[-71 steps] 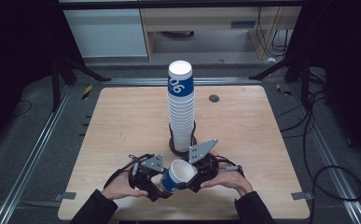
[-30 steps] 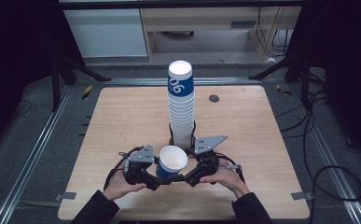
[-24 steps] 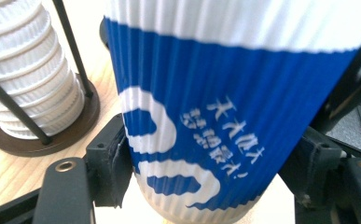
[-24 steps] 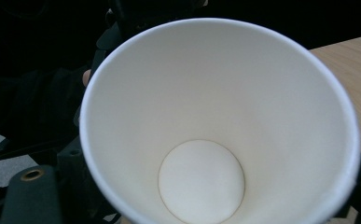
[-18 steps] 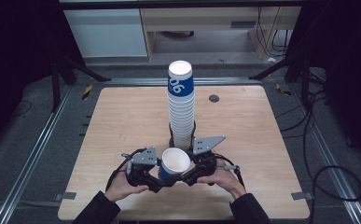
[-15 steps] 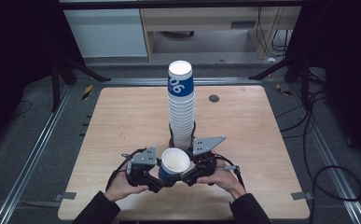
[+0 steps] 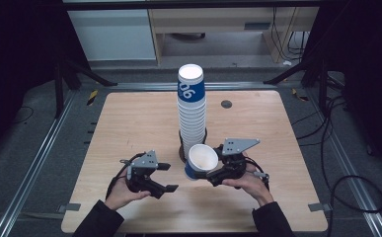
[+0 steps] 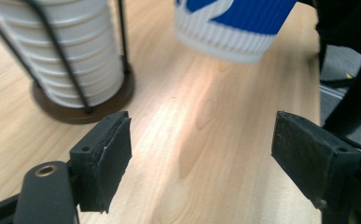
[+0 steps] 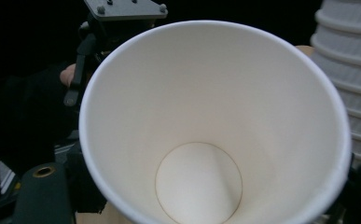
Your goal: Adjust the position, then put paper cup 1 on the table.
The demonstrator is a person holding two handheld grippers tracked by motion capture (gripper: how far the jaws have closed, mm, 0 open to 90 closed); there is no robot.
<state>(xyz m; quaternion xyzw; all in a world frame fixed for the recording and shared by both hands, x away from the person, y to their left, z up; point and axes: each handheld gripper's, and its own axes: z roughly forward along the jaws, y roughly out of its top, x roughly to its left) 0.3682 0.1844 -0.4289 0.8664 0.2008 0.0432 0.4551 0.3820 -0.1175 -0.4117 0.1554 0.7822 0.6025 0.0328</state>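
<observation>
One cup is off the stack and held by the right gripper near the table's front edge, just before the stack's holder. It seems the fingers are closed on its wall. The left gripper stands wide open, empty. Placing the cup appears left. Its axis tilts, mouth up and rightward, base toward the left gripper.

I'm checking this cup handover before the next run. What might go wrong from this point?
1. The right gripper alone holds the loose cup, tilted in the air beside the cup stack; a loose grip may drop it, a hard one crush its thin wall.
2. The tall stack stands close by in its wire holder; a careless swing could knock it.
3. The left gripper is open, so it offers no backup.
</observation>
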